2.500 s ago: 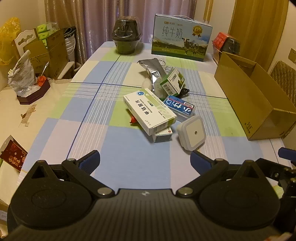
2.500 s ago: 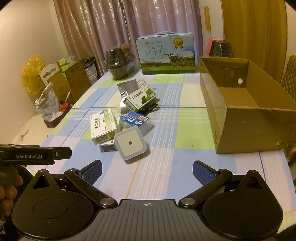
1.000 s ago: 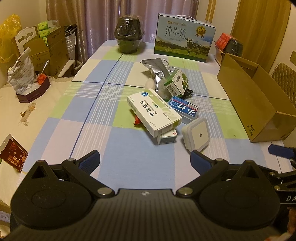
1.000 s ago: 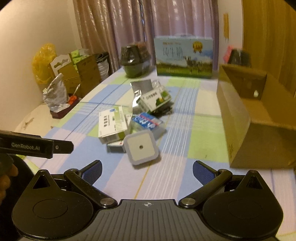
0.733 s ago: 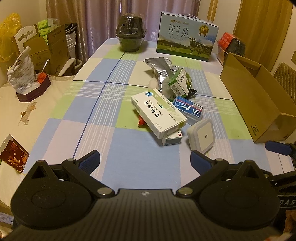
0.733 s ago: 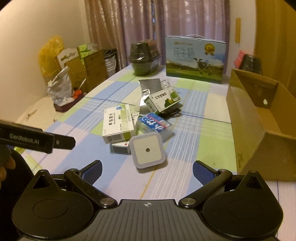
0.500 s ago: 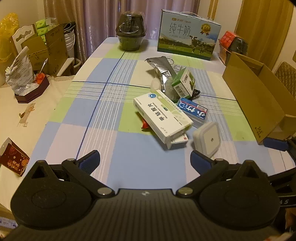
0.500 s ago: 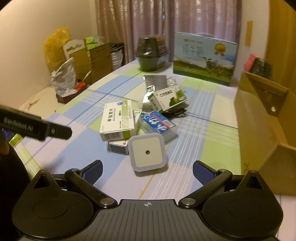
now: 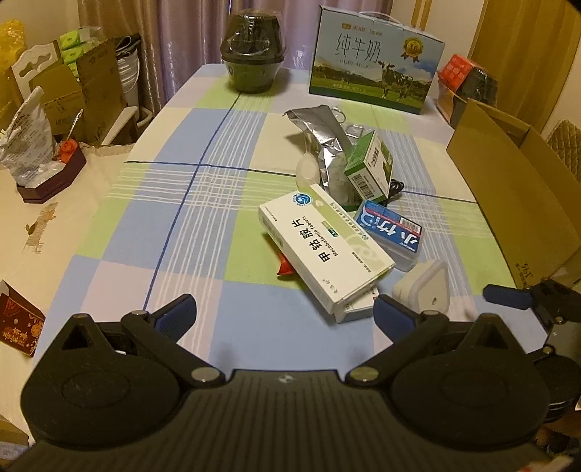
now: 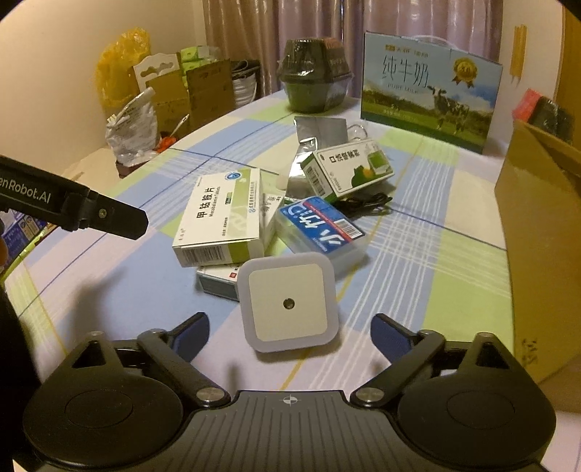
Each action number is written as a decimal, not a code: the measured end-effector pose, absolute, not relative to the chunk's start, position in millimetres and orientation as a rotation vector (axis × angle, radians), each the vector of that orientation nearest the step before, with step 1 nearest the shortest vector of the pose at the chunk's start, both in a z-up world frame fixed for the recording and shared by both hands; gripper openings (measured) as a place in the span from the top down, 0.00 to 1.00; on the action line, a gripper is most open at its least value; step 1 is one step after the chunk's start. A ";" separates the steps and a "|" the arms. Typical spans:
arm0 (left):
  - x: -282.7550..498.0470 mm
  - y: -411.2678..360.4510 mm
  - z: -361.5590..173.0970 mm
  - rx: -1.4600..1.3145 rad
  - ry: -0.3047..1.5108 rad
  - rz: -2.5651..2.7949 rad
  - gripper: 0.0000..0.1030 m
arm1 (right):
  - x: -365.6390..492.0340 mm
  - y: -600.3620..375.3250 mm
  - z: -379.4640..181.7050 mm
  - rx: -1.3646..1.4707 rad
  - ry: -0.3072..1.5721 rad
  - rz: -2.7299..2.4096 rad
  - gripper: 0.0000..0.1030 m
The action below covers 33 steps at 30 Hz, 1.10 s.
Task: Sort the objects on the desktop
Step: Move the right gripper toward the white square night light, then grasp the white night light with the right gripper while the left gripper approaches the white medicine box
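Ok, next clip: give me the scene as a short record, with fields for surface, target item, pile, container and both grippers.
surface: checked tablecloth
target item: square white night light, between the right gripper fingers, not touched
pile: white-green tablet box, blue-label case, green box, foil pouch
container: open cardboard box, at the table's right side
right gripper: open, jaws just closing slightly
left gripper: open, empty

Table: my checked tablecloth [image 9: 189, 218] is covering it.
Back wall: mauve curtains [image 10: 417, 21] are hanging closed.
Left: cream wall [image 10: 54, 54], cardboard clutter [image 9: 72, 90] is piling up.
Light: warm, dim lighting is tinting everything.
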<state>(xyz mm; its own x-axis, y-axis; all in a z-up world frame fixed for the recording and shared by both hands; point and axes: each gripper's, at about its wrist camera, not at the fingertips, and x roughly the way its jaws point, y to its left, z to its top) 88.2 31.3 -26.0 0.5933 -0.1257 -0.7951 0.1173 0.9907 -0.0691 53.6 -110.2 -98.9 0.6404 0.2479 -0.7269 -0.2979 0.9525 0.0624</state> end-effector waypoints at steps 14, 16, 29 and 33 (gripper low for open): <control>111.7 31.0 -38.7 -0.012 0.943 -0.156 0.01 | 77.0 -100.7 -114.7 -0.100 0.836 0.314 0.39; 114.1 29.6 -40.0 -0.013 0.943 -0.159 0.01 | 74.1 -105.6 -112.4 -0.092 0.828 0.291 0.39; 139.4 -11.7 -54.0 -0.023 0.933 -0.277 0.01 | 60.6 -152.3 -109.1 -0.036 0.833 0.118 0.39; 149.5 -27.3 -62.5 0.001 0.934 -0.262 0.06 | 58.9 -153.3 -109.7 -0.035 0.831 0.118 0.39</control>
